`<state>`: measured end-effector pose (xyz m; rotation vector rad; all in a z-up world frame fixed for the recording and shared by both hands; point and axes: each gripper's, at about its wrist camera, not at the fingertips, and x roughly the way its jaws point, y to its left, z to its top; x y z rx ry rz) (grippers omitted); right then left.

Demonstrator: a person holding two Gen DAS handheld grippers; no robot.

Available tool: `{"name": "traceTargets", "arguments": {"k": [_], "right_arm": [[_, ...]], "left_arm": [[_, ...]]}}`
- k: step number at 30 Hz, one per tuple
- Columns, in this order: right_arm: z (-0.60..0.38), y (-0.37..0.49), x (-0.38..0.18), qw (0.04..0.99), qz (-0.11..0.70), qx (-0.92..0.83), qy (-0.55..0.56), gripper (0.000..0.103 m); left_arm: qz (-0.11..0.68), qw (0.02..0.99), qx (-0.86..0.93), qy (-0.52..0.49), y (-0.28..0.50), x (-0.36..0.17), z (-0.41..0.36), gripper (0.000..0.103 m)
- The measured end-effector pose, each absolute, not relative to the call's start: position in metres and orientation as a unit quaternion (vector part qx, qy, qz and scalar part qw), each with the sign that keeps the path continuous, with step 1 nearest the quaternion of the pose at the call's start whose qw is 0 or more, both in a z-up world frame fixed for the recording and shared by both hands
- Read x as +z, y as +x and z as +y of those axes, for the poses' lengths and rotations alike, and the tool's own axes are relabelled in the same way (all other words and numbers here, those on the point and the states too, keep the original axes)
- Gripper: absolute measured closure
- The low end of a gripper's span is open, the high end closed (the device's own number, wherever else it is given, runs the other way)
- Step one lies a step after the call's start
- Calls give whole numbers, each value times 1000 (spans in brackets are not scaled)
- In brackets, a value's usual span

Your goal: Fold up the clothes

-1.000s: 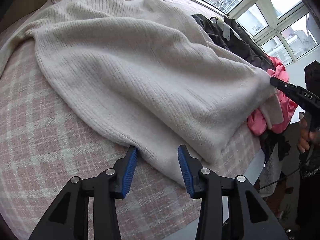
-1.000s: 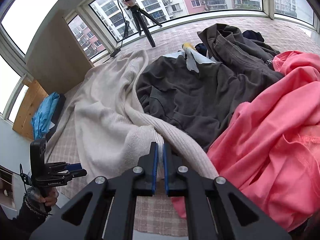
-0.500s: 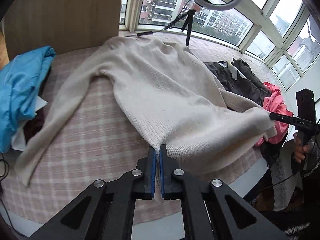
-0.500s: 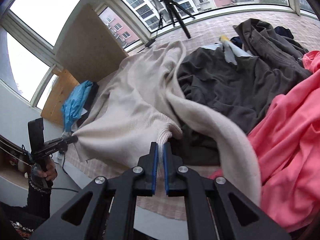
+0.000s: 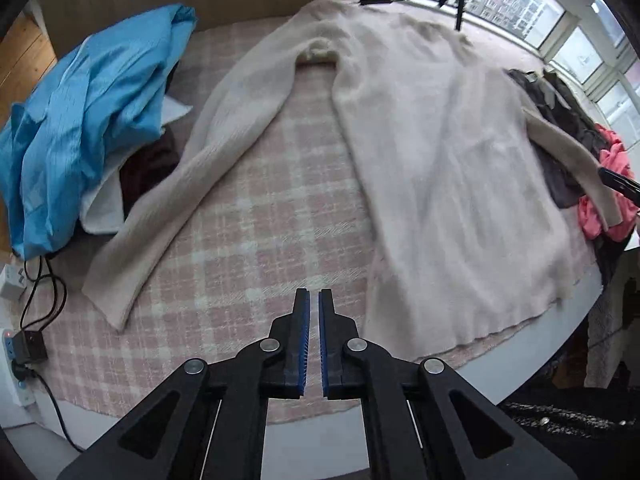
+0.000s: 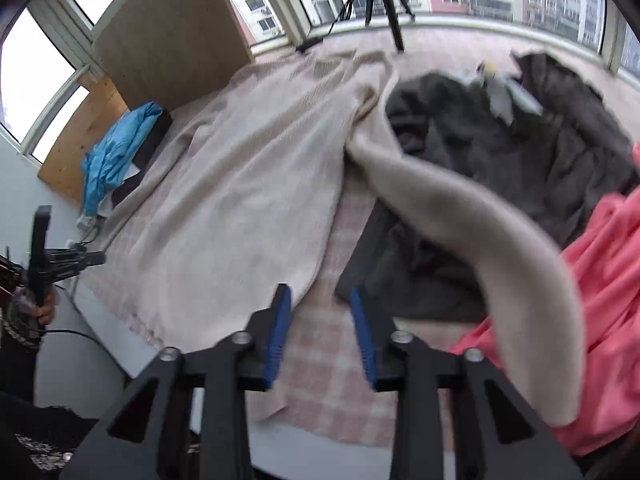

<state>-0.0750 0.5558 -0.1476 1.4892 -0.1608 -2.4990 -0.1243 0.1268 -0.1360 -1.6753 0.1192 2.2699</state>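
Across the pink checked bedcover (image 5: 256, 240) your cream ribbed knit sweater (image 5: 448, 184) lies spread flat — ready for folding. Your left gripper (image 5: 314, 300) is closed on nothing; your right gripper (image 6: 318, 300) has just been opening — nothing between its pads.

The right gripper (image 6: 320, 322) has just been opening, its jaws apart and empty beside the sweater (image 6: 248, 200) hem. Right of the sweater lie grey clothes (image 6: 500, 160) and a pink garment (image 6: 608, 280).
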Motion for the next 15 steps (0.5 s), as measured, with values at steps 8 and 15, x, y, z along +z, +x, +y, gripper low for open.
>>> {"name": "traceTargets", "arguments": {"k": [8, 15], "right_arm": [[560, -147, -185, 74, 165, -817, 548, 32], [586, -167, -159, 78, 188, -814, 545, 95]], "left_arm": [[28, 390, 735, -554, -133, -138, 325, 89], [170, 402, 697, -569, -108, -190, 425, 73]]}}
